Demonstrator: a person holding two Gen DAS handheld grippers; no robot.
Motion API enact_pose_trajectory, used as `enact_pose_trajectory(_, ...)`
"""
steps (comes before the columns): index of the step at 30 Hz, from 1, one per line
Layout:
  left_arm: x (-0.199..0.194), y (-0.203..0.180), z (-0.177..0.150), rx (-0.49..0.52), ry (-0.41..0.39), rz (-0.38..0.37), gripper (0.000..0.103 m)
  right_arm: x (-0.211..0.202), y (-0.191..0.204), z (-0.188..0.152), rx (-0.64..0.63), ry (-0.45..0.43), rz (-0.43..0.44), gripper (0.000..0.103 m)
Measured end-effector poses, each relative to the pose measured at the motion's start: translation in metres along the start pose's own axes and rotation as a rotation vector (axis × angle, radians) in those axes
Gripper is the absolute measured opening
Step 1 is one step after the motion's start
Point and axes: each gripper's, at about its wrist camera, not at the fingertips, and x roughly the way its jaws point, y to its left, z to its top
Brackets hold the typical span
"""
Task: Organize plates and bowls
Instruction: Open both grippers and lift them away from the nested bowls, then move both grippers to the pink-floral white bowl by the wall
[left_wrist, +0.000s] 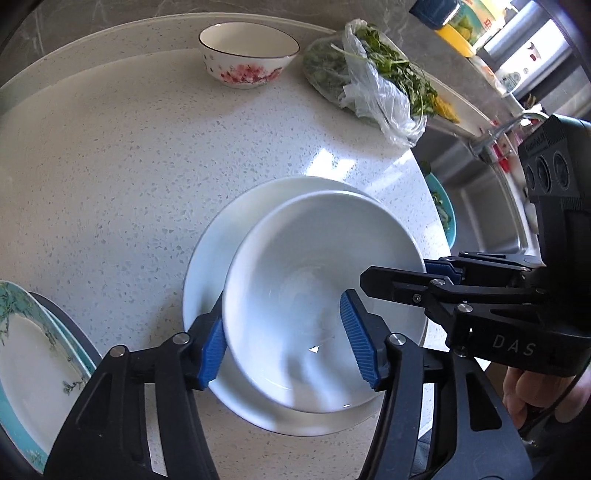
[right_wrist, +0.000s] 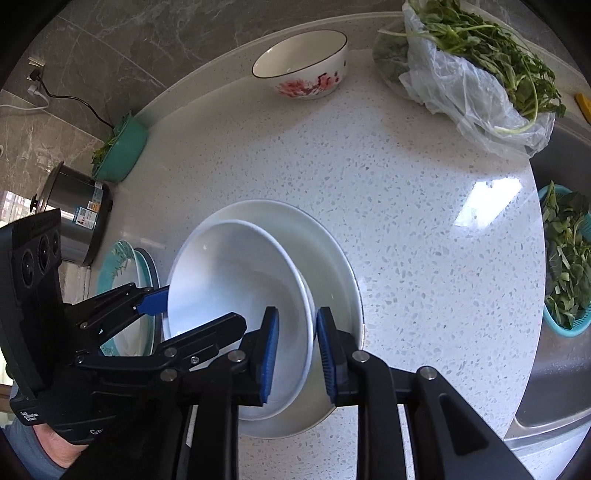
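While both grippers work one white bowl (left_wrist: 295, 306), it sits in a larger white dish (left_wrist: 207, 266) on the speckled counter (left_wrist: 129, 166).
Left gripper (left_wrist: 291, 347) spread wide, fingers straddling the bowl; right gripper (right_wrist: 295, 354) pinches its rim. Floral bowl (left_wrist: 248, 55) well apart, teal-rimmed plates (left_wrist: 26, 354) nearby.

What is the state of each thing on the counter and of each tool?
Left tool: open, fingers either side of white bowl's rim.
Right tool: fingers astride white bowl's rim, narrow gap.
White bowl: empty, upright, inside white plate.
White plate: on the counter.
Floral bowl: upright, empty.
Bag of greens: open.
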Motion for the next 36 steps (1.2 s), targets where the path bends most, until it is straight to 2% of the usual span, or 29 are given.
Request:
enact_pose_trajectory(4,-0.008,0.003,0.005,-0.017,-0.022,0.004,0.067,-0.008,-0.002,0.003,0.009,-0.02,0.022,0.034)
enact_pose_trajectory(6,-0.013,0.006,0.008,-0.026,-0.032,-0.009,0.07,-0.012,-0.005,0.004,0.011,-0.034,0.019,0.043)
enact_pose_trajectory(10,-0.023,0.008,0.011,-0.035,-0.038,-0.024,0.074,-0.017,-0.008,0.003,0.016,-0.031,0.057,0.051)
enact_pose_trajectory(11,-0.028,0.008,0.014,-0.035,-0.037,-0.038,0.077,-0.019,-0.008,0.002,0.019,-0.034,0.064,0.056)
enact_pose_trajectory(13,-0.036,0.008,0.016,-0.04,-0.036,-0.061,0.091,-0.029,-0.012,0.0,0.042,-0.048,0.1,0.067)
enact_pose_trajectory(14,-0.042,0.008,0.019,-0.04,-0.039,-0.08,0.102,-0.039,-0.015,-0.001,0.056,-0.069,0.122,0.079)
enact_pose_trajectory(16,-0.056,0.007,0.028,-0.018,-0.054,-0.094,0.103,-0.056,-0.019,-0.002,0.061,-0.107,0.148,0.089)
enact_pose_trajectory(20,-0.085,0.016,0.054,0.035,-0.112,-0.083,0.103,-0.088,-0.041,0.001,0.112,-0.166,0.253,0.092)
enact_pose_trajectory(24,-0.106,0.039,0.092,0.082,-0.19,-0.078,0.103,-0.118,-0.073,0.016,0.223,-0.249,0.303,0.097)
enact_pose_trajectory(29,-0.1,0.073,0.14,0.069,-0.179,-0.1,0.103,-0.139,-0.088,0.051,0.283,-0.312,0.386,0.1)
enact_pose_trajectory(33,-0.085,0.106,0.185,-0.017,-0.142,-0.146,0.103,-0.14,-0.081,0.084,0.257,-0.328,0.359,0.1)
enact_pose_trajectory(36,-0.072,0.118,0.212,-0.004,-0.122,-0.092,0.103,-0.127,-0.074,0.116,0.241,-0.308,0.311,0.1)
